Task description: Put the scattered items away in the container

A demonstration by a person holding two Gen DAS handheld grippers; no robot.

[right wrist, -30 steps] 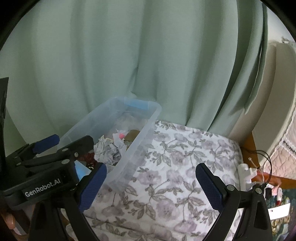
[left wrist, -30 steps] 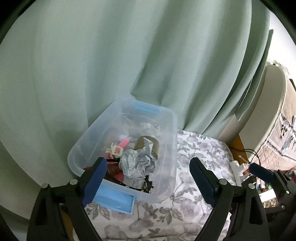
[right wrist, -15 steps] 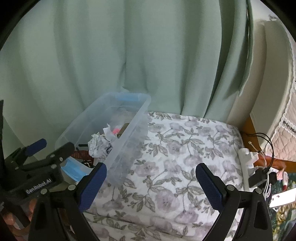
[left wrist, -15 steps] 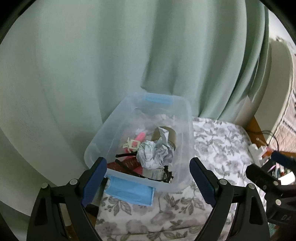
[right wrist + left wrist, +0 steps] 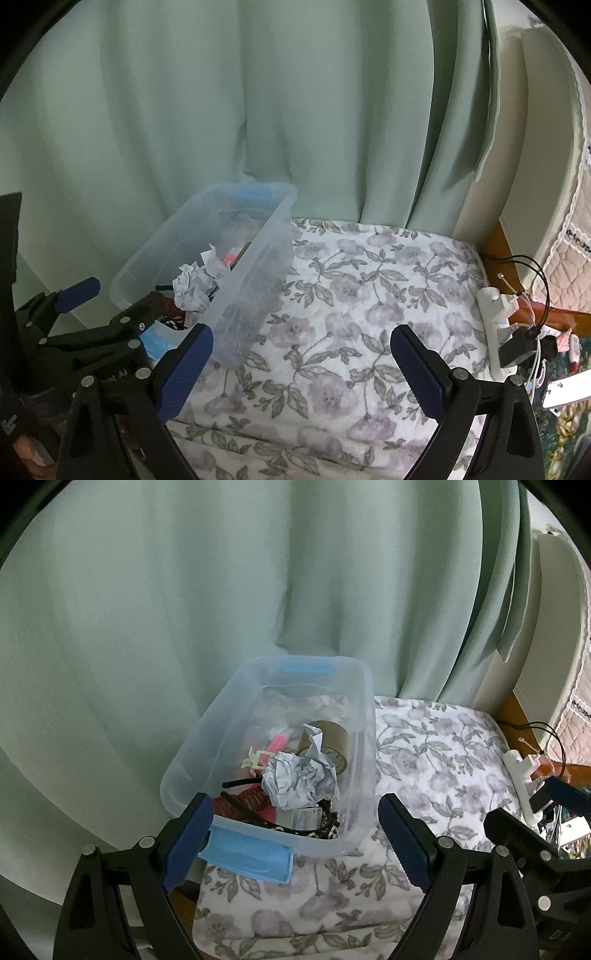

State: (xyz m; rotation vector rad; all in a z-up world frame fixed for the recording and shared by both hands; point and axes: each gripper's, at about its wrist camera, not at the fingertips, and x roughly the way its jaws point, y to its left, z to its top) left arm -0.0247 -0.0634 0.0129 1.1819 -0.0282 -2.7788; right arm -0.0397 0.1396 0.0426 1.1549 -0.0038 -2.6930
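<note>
Both your grippers are empty, and the things are in the box.

Your left gripper (image 5: 295,836) has its jaws wide apart with nothing between them, and it hangs just over the near end of the clear box (image 5: 364,709). Your right gripper (image 5: 301,369) is wide apart and empty too, over the flowered cloth (image 5: 351,295). The crumpled paper (image 5: 295,779), the tape roll (image 5: 330,738) and other small things lie inside the box. I see nothing loose on the cloth, so the tidying looks about done. Next, look around for anything missed. The cloth gives you lots of room. Mind the box rim, the green curtain (image 5: 184,609) behind it, and the cables (image 5: 524,291) at the right edge.
</note>
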